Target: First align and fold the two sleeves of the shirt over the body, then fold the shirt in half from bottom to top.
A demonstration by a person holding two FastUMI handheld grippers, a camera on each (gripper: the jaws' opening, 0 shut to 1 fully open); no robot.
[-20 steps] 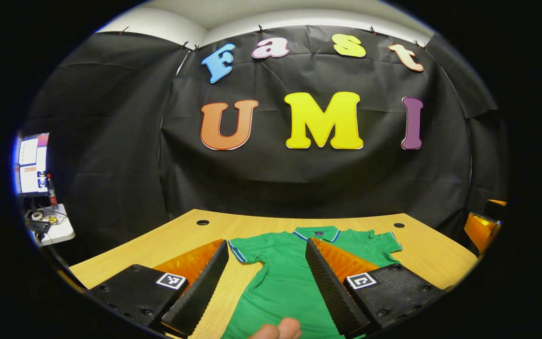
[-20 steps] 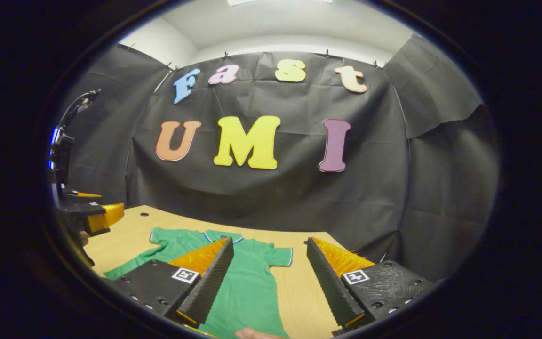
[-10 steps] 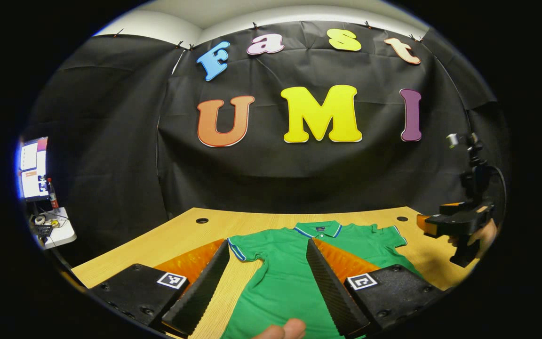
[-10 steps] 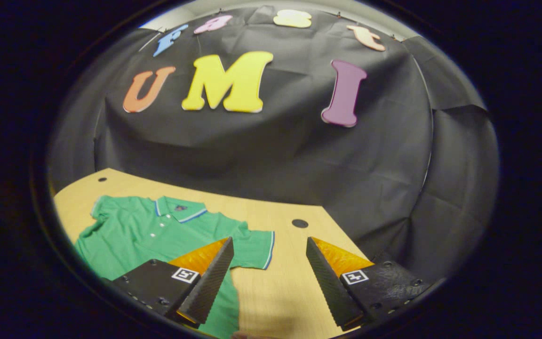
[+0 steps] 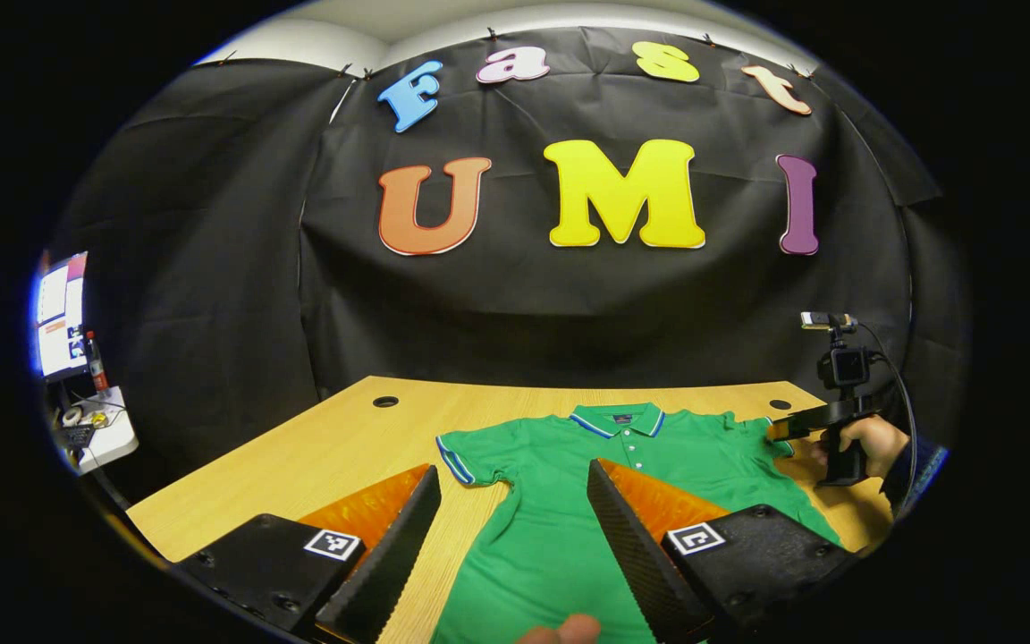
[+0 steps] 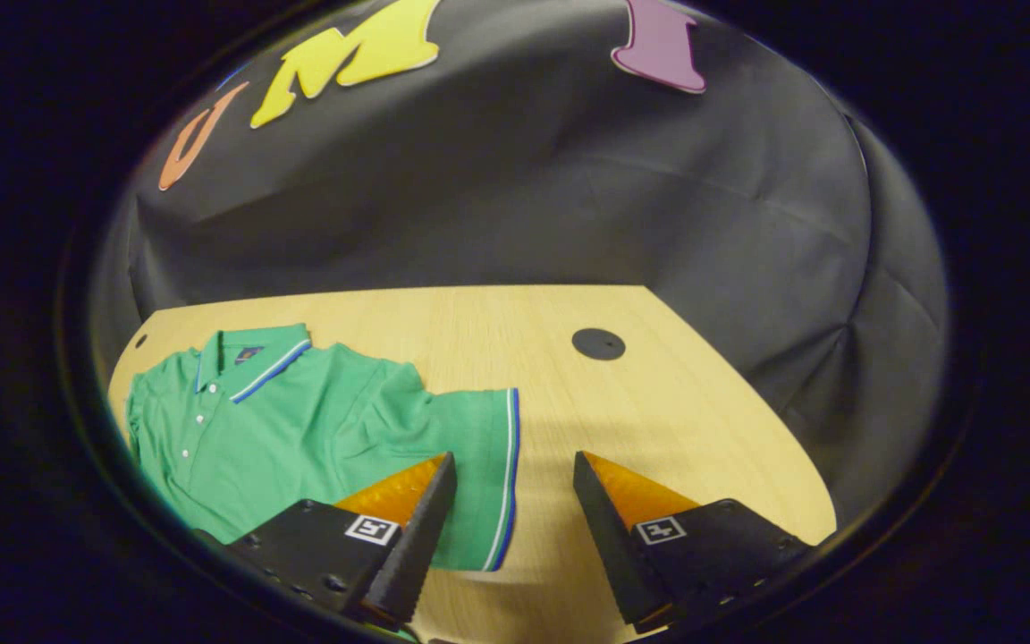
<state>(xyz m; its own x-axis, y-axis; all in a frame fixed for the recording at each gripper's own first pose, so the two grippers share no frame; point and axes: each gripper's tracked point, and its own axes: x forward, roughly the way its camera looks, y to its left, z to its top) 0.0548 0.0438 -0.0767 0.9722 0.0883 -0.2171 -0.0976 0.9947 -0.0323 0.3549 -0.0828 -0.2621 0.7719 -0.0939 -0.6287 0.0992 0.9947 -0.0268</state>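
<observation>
Dipping toward the sleeve (image 6: 479, 465), the right gripper (image 6: 510, 528) closes in, jaws apart; left gripper (image 5: 515, 546) hovers agape over the green shirt (image 5: 569, 501), flat and unfolded on the table (image 5: 318, 456).

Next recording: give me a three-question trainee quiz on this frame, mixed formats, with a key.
1. True or false: the sleeves of the green shirt are already folded over its body.
2. Multiple choice: the right gripper is (a) shut on the collar, (b) open, its fingers either side of the striped hem of the sleeve, (c) resting by the round hole in the table.
3. Fill in: the left gripper is ___, above the shirt's left side.

Key: 1 false, both sleeves lie spread out. 2 b. 3 open.
</observation>
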